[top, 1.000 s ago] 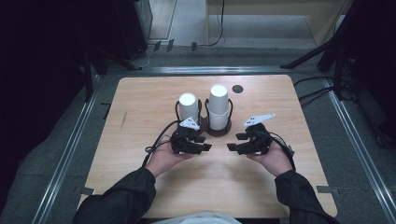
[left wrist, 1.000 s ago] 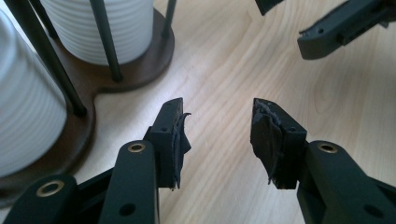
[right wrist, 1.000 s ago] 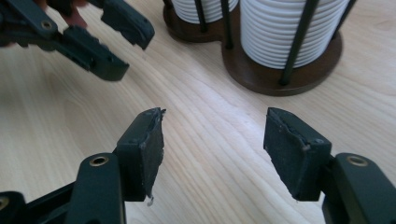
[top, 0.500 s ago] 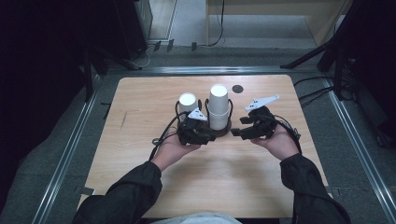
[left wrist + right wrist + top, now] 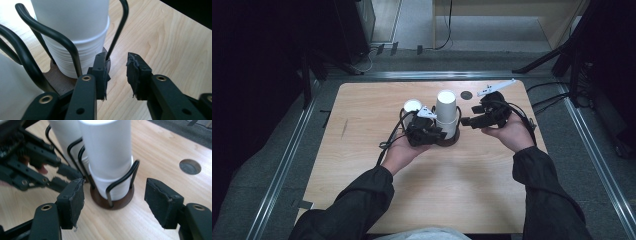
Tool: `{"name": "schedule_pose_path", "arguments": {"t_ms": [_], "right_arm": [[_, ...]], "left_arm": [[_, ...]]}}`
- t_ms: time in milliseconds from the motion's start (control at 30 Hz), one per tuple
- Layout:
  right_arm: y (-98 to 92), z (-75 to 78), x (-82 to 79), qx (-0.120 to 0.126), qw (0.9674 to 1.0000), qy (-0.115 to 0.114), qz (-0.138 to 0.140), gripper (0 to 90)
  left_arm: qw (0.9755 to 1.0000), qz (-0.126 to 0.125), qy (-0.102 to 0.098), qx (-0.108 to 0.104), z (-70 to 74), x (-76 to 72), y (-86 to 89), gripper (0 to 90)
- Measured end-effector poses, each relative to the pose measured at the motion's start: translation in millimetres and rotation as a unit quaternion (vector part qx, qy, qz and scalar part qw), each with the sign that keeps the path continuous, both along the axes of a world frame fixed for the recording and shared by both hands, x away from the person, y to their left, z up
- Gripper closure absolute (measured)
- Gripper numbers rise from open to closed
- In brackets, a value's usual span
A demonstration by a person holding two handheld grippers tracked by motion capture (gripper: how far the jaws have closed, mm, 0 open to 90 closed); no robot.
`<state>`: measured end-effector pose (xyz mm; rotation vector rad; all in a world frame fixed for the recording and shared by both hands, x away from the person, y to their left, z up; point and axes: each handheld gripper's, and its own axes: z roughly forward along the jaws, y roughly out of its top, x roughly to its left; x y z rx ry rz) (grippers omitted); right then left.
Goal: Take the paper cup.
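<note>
A black wire holder on a round brown base (image 5: 448, 141) stands mid-table with a tall stack of white cups (image 5: 446, 111) and a shorter stack (image 5: 412, 105). My left gripper (image 5: 437, 135) sits low at the front left of the base. Its jaws have just been closing, and a narrow gap with nothing in it remains between them (image 5: 117, 65). Its left pad (image 5: 101, 72) is right beside a wire (image 5: 113, 42). My right gripper (image 5: 465, 121) hovers right of the tall stack (image 5: 107, 147). Its jaws have just been opening and stand open and empty (image 5: 115, 187).
A round dark grommet (image 5: 466, 94) is set in the tabletop behind the holder, also seen in the right gripper view as a grommet (image 5: 190, 166). Cables trail from both grippers. Metal rails and dark floor border the wooden table (image 5: 362, 190).
Both hands moved away from the person toward the cup holder. The right gripper rose beside the tall stack and its jaws spread. The left gripper came up against the base.
</note>
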<state>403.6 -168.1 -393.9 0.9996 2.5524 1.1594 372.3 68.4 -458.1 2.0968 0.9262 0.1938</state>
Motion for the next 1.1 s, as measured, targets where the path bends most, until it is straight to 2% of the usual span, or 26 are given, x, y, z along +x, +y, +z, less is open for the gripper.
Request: {"name": "schedule_pose_path", "arguments": {"t_ms": [133,267,367,600,667,733,900,1100], "right_arm": [[6.3,4.8,9.2,0.005,1.0,0.003,-0.003,30.8],[16.4,7.9,15.2,-0.008,0.9999,-0.004,0.006,29.9],[23.4,10.7,18.5,-0.007,0.9999,-0.007,0.012,29.5],[38.8,13.1,24.8,-0.019,0.9997,-0.01,0.014,28.9],[42.0,13.5,26.7,-0.02,0.9997,-0.011,0.013,28.6],[45.0,13.9,28.7,-0.017,0.9997,-0.011,0.015,28.5],[54.2,14.4,32.5,-0.03,0.9993,-0.015,0.017,28.0],[63.4,11.8,34.5,-0.037,0.9991,-0.02,0.004,30.5]], "left_arm": [[0.9998,0.012,0.006,-0.012,0.6,4.0,-2.3,74.6],[0.9997,0.02,0.004,-0.011,-0.3,6.6,-3.3,77.0],[0.9996,0.025,0.006,-0.014,-2.0,8.5,-2.8,77.1],[0.9996,0.024,0.006,-0.012,-3.9,10.1,-2.8,77.1],[0.9997,0.024,-0.003,-0.009,-4.3,9.7,-3.4,77.2],[0.9997,0.024,-0.001,-0.01,-4.9,10.7,-3.5,77.4],[0.9995,0.027,0.001,-0.012,-5.4,11.8,-2.3,77.8],[0.9996,0.027,-0.003,-0.009,-5.8,11.5,-3.1,78.1]]}}
